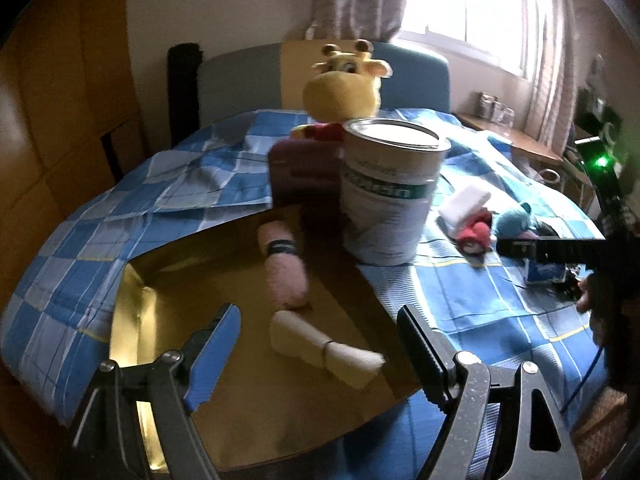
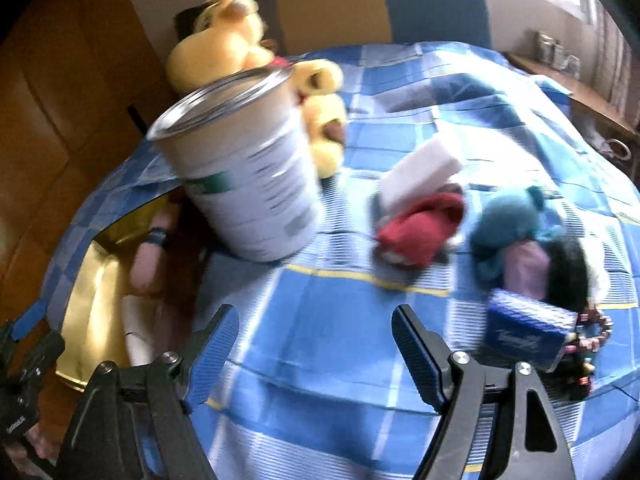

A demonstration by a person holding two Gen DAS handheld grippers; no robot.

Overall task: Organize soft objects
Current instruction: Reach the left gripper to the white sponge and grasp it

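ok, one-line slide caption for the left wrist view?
Open left gripper above a gold box holding pink and cream rolls, beside a tin.

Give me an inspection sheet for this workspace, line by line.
Surface: blue checked cloth over a table.
Job's things: pink rolled towel and cream rolled towel lie in the gold tray; red soft toy, teal soft toy and giraffe plush on the cloth.
Clutter: tin can, white block, blue box, bead bracelet.
Grippers: left gripper and right gripper open, empty.
Cables: blue cable.
Surroundings: chair, window.
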